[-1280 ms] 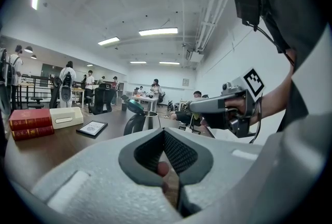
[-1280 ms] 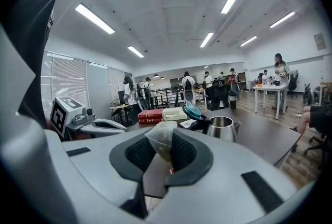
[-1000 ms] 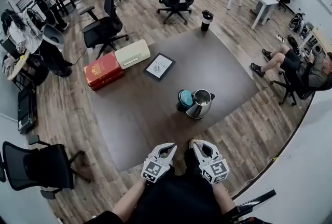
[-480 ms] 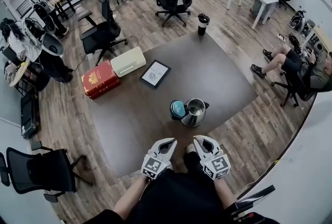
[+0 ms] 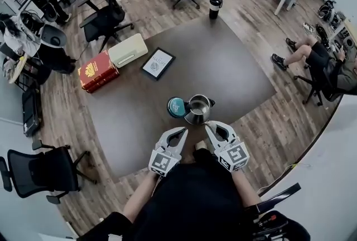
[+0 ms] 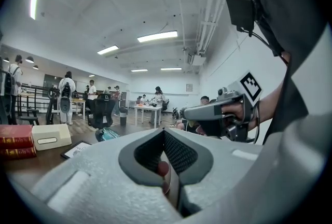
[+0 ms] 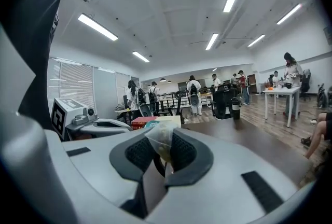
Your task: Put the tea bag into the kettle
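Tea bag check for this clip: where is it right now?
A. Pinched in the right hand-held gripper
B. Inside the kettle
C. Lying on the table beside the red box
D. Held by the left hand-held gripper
A: the right gripper view shows the tea bag pinched between the pads of the right hand-held gripper, with the open kettle standing ahead of it, not yet reached.

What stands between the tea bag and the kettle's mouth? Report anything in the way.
Nothing visible does. The right gripper pinches the tea bag and sits just short of the kettle. The teal lid is off the opening, at the kettle's side, so the mouth is open.
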{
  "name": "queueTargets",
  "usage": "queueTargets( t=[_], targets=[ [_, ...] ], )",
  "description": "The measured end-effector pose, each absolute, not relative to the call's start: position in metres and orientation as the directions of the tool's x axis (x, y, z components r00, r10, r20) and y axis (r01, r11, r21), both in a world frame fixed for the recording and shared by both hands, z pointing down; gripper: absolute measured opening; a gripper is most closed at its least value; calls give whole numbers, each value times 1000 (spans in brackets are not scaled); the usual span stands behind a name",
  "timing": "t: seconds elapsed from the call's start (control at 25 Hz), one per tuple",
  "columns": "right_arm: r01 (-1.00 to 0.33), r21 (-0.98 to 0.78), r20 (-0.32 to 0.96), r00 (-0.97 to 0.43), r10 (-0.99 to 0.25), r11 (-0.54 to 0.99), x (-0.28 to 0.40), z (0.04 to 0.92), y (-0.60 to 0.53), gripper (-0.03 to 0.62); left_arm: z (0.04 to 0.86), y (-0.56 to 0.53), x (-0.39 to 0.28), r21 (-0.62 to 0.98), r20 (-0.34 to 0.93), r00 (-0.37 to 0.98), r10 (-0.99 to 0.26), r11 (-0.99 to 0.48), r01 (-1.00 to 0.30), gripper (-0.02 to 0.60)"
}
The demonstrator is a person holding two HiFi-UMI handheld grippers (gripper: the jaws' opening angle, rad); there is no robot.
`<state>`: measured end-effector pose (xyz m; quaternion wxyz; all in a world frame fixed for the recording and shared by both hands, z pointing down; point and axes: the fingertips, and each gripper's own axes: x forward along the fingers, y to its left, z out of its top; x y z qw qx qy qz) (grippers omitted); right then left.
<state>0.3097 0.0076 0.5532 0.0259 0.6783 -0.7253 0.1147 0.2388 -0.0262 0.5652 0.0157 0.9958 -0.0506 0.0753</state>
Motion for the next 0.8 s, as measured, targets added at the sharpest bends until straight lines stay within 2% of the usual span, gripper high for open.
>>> queueTargets(
  t=[0.44,0.8],
  targets=[
    [-976,-135,210,-199,-957,173,356,583,0,60,579,-21,278,7,171,963,-209,-977,-213,3],
    [-973,-154,234,-203,-951,170,379,590,-6,60,581,-18,284,-4,194,950,-243,-969,-247,3]
  ],
)
